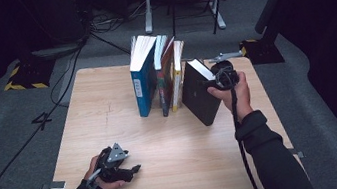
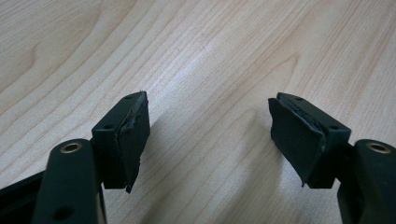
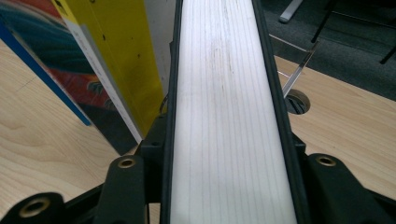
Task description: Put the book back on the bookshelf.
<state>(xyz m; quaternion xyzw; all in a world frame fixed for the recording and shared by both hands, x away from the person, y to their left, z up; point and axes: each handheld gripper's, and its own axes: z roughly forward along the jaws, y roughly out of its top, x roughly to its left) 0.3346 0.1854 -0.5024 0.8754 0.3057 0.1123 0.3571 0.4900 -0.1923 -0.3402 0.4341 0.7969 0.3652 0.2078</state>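
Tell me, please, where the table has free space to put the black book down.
Bare wood lies between the left gripper and the black book, and along the table left of the blue book. It is crowded at the back, where the upright books stand beside the right gripper.

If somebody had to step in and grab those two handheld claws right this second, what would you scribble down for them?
Right gripper: closed on the black book, jaws on its two covers, page edge facing the camera. The book stands tilted on the table, apart from the row.
Left gripper: open, holding nothing, resting low over bare wood at the near left.
Books: blue book, a dark red one and a yellow one stand together mid-table.
Done: black book gripped.
Left, probably: stand it upright against the yellow book, then let go.
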